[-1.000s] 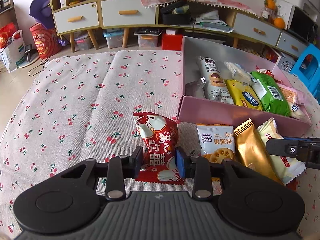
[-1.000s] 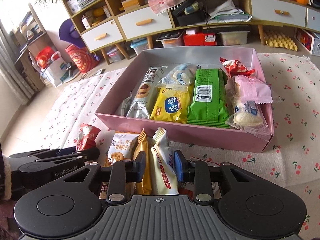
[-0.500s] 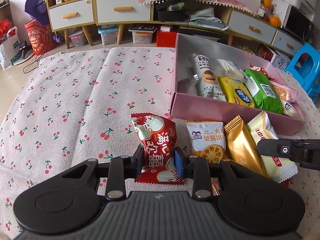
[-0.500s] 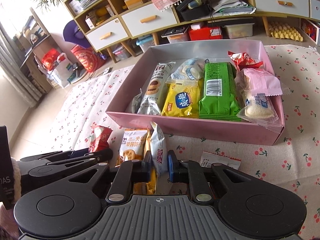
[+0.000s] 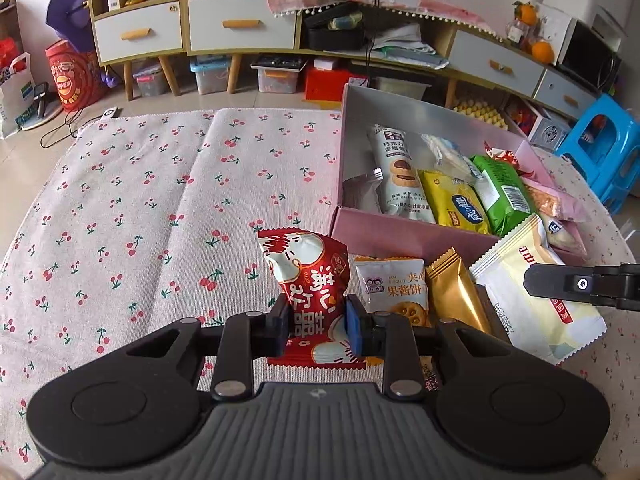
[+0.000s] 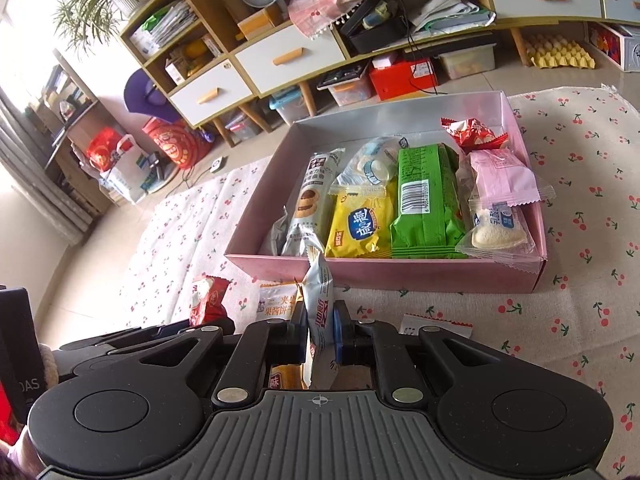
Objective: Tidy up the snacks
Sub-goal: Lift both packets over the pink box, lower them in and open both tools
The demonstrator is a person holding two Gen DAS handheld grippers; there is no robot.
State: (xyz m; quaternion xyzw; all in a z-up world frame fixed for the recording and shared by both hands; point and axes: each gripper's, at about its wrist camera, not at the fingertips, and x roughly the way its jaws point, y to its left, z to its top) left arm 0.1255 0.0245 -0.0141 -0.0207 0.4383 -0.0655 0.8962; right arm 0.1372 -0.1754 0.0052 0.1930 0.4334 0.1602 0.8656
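My left gripper (image 5: 318,322) has its jaws closing, and the pads press both sides of a red snack packet (image 5: 308,268) standing on the cherry-print cloth. My right gripper (image 6: 320,330) is shut on a cream packet (image 6: 318,284), held on edge and raised off the cloth just in front of the pink box (image 6: 400,272). In the left wrist view the cream packet (image 5: 524,280) tilts up against the box's near wall (image 5: 400,236). The box holds several wrapped snacks.
A white jam-biscuit packet (image 5: 394,288) and a gold packet (image 5: 456,296) lie on the cloth between the two grippers. A paper slip (image 6: 436,326) lies right of my right gripper. Drawers, shelves and storage bins line the floor beyond the table; a blue stool (image 5: 604,152) stands at the right.
My right gripper closed on the cream packet and lifted it on edge toward the box. The left jaws narrowed onto the red packet, which stayed in place.
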